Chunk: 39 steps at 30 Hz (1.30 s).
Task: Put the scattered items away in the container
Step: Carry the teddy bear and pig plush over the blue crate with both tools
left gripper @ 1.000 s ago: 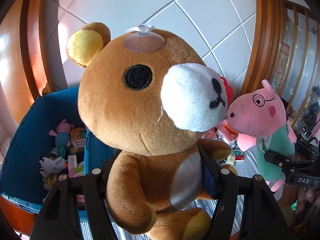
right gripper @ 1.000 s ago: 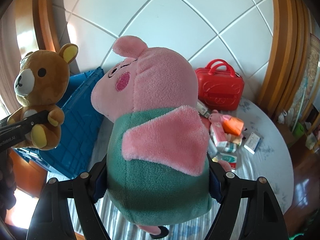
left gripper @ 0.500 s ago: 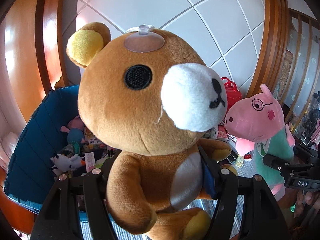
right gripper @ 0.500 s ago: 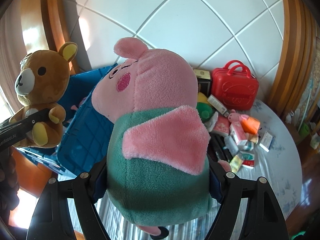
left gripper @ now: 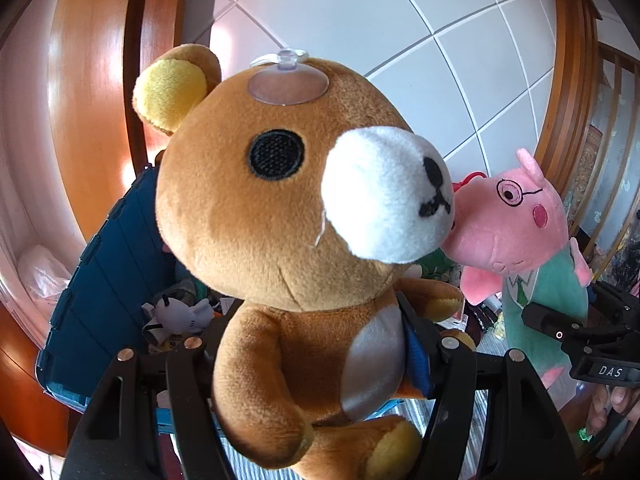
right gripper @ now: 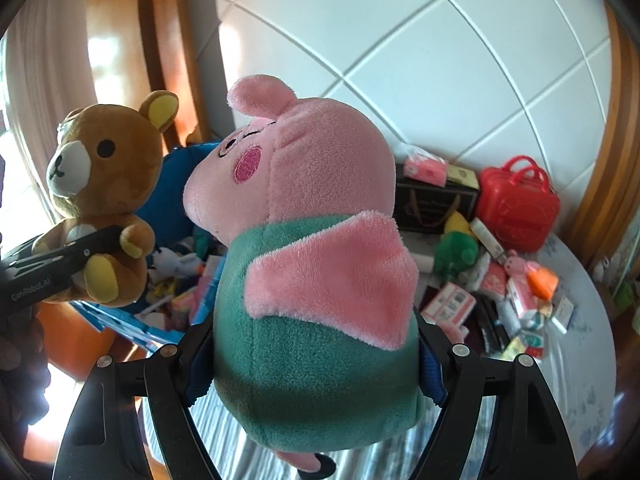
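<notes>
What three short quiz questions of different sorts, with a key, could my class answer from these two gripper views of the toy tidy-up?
1. True or false: the left gripper is shut on the brown bear plush.
2. Multiple choice: the pig plush in the right gripper wears a body that is A) red, B) green, C) yellow.
3. Fill in: the blue storage bin already holds a small ____ plush among other items.

Key: 1 true. 2 B. 3 white.
</notes>
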{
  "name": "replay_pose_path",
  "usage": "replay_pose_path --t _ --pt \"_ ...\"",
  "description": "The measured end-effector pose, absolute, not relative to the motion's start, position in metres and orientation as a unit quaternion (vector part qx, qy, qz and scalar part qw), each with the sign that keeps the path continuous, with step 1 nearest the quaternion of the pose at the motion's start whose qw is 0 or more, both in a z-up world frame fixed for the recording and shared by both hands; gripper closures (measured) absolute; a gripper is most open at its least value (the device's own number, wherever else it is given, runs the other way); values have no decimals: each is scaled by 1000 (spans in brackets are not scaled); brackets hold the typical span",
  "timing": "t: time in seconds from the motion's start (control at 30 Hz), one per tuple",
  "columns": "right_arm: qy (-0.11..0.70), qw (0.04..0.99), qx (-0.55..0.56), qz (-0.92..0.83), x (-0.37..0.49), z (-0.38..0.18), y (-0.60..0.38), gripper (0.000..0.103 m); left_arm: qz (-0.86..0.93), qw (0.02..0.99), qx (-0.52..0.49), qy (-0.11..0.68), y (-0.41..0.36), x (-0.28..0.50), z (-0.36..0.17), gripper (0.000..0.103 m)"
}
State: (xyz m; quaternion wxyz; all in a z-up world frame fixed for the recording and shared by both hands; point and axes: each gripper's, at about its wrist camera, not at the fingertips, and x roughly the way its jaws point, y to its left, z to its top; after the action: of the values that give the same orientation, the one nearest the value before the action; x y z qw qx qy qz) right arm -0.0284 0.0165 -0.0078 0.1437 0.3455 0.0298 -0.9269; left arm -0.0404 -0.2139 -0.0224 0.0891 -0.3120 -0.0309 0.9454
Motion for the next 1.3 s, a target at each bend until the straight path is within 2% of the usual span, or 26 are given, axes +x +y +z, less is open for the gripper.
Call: replay_pose_path --t 0.67,1.3 --pt "70 238 316 -916 -64 20 -116 23 952 9 -302 -56 -312 -60 -17 37" --pt "83 264 353 -894 -111 1 -206 23 941 -16 -333 -56 -372 -110 -37 37"
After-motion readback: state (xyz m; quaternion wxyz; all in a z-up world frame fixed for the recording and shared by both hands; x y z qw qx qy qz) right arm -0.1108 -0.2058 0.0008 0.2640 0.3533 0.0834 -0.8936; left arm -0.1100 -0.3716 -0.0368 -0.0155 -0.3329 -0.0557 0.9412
